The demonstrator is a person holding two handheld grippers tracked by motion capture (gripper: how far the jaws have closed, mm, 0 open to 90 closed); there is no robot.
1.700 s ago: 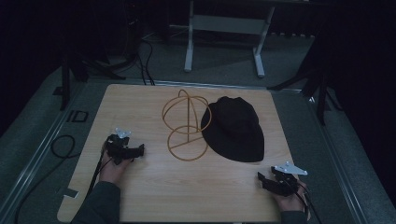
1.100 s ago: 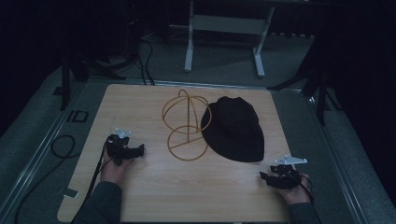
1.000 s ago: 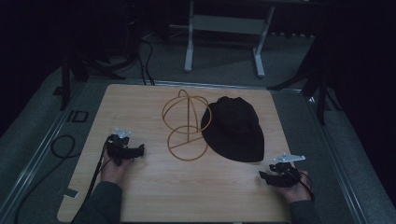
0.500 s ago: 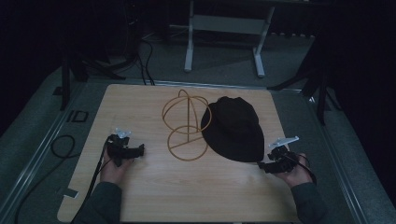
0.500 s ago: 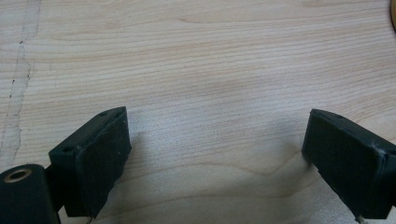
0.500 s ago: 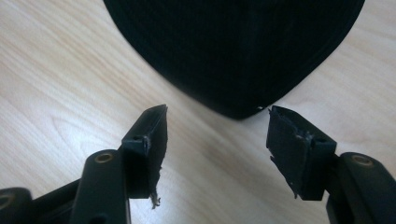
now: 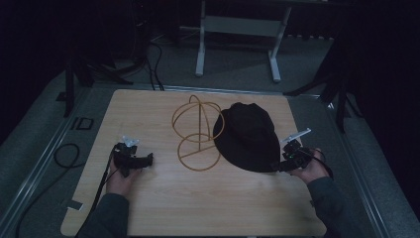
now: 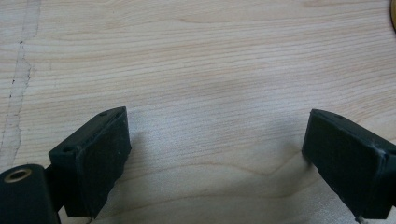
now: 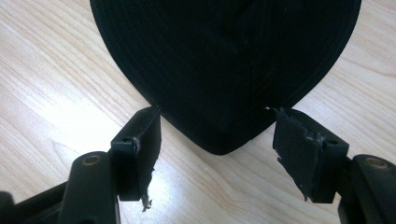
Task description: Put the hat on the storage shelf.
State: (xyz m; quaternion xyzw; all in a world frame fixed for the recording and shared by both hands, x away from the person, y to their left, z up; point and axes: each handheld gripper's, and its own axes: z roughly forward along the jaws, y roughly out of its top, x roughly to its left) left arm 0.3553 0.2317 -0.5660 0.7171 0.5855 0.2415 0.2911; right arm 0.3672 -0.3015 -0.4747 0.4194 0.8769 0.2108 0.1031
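Observation:
A black bucket hat (image 7: 246, 135) lies flat on the wooden table (image 7: 163, 198), right of a gold wire hat stand (image 7: 197, 130). My right gripper (image 7: 280, 165) sits at the hat's near right brim, open. In the right gripper view the brim's edge (image 9: 219, 140) reaches into the gap between the two pads (image 9: 144, 144) without touching them. My left gripper (image 7: 144, 161) rests on the table at the left, well apart from the stand. Its jaws stand wide open over bare wood (image 8: 210, 93).
Around the table runs a grey floor with a metal rail (image 7: 39, 163) along the left side. A coiled black cable (image 7: 64, 153) lies off the left edge. A grey frame on legs (image 7: 237, 29) stands behind the table. Bare wood spreads across the front.
My right gripper has moved from the front right corner up and leftward to the hat's brim. The left gripper, the hat and the stand have stayed still.

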